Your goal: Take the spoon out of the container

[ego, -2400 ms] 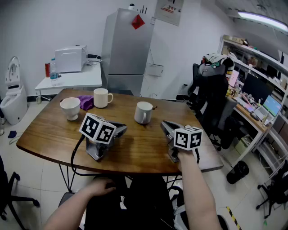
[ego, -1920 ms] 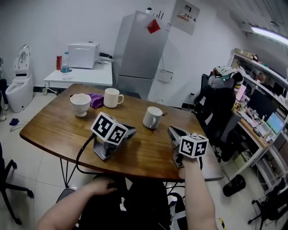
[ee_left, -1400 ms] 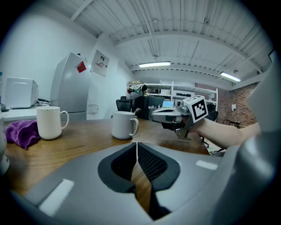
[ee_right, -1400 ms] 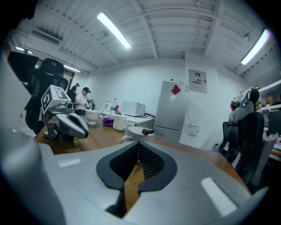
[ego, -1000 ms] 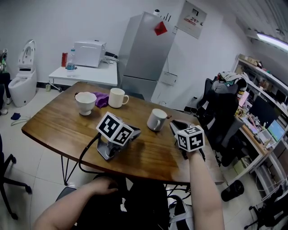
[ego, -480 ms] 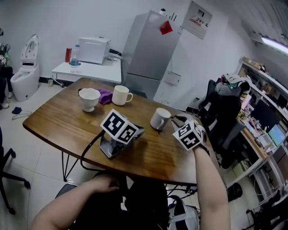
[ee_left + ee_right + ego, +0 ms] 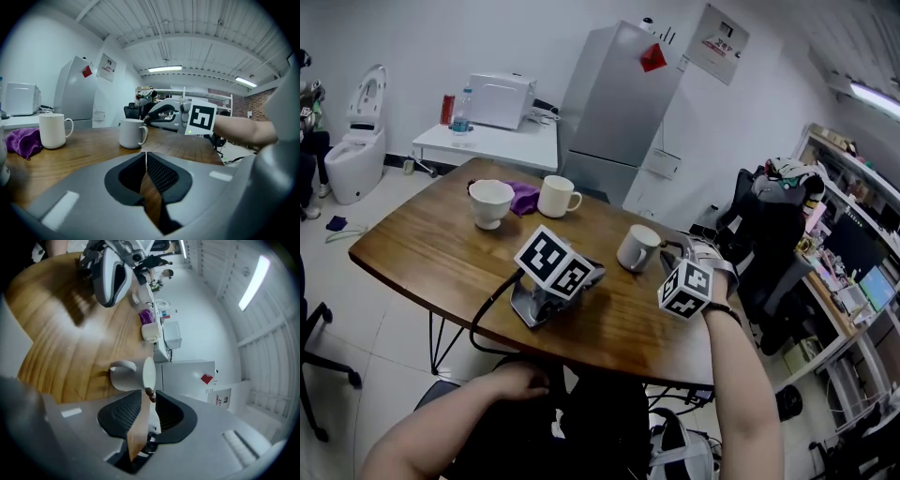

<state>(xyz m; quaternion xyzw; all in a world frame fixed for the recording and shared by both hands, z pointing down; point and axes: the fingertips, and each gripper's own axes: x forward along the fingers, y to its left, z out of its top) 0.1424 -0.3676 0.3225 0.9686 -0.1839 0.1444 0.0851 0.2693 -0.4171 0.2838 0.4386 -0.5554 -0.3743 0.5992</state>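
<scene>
Head view: the left gripper (image 7: 589, 275) lies parked on the table (image 7: 422, 253), idle. The right gripper (image 7: 673, 253) is levelled at the mug (image 7: 636, 250), evidently to reach its rim. The far cup (image 7: 490, 202) and second mug (image 7: 555, 197) show no contents from here.

Left gripper view: tongs closed together, nothing between them.

Right gripper view: tongs narrowly parted. The spoon (image 7: 150, 393) stands in the mug, its brown handle end at the tips, apparently unclamped.

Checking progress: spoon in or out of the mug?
In: the spoon pokes its brown tip from the white mug, between the right gripper's parted jaws.
</scene>
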